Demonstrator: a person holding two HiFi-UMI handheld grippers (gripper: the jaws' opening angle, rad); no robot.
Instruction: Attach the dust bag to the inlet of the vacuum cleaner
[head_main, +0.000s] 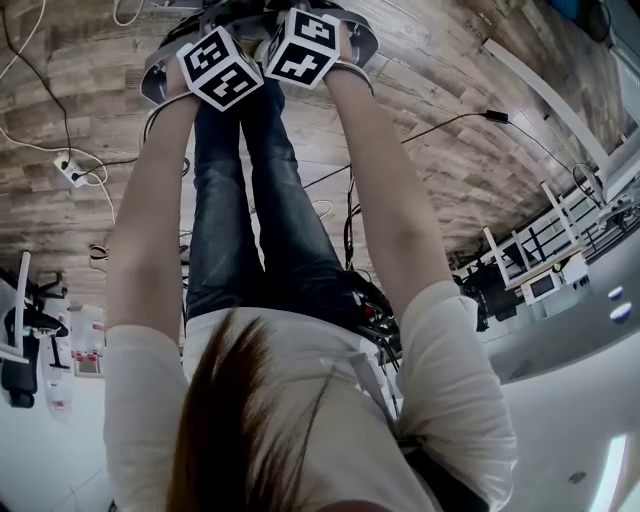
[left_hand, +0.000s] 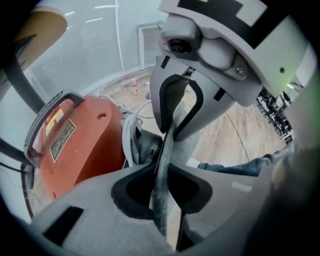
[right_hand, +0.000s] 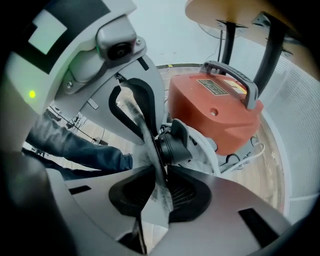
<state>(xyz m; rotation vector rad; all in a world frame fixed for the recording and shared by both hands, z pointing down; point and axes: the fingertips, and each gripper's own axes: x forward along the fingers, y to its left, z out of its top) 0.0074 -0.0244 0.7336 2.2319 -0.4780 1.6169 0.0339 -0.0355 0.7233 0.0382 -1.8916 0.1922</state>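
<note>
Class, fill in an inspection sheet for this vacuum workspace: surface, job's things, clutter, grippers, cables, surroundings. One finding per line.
Surface: wooden floor.
Job's things: orange vacuum cleaner on the floor; grey dust bag held at its black inlet, whether seated cannot be told.
Clutter: small bottle-like item on floor behind vacuum.
Grippers: left hand-held gripper and right hand-held gripper both pinch the dust bag.
Cables: black cable and power strip on floor.
Surroundings: table with black legs beside vacuum; long white beam.
</note>
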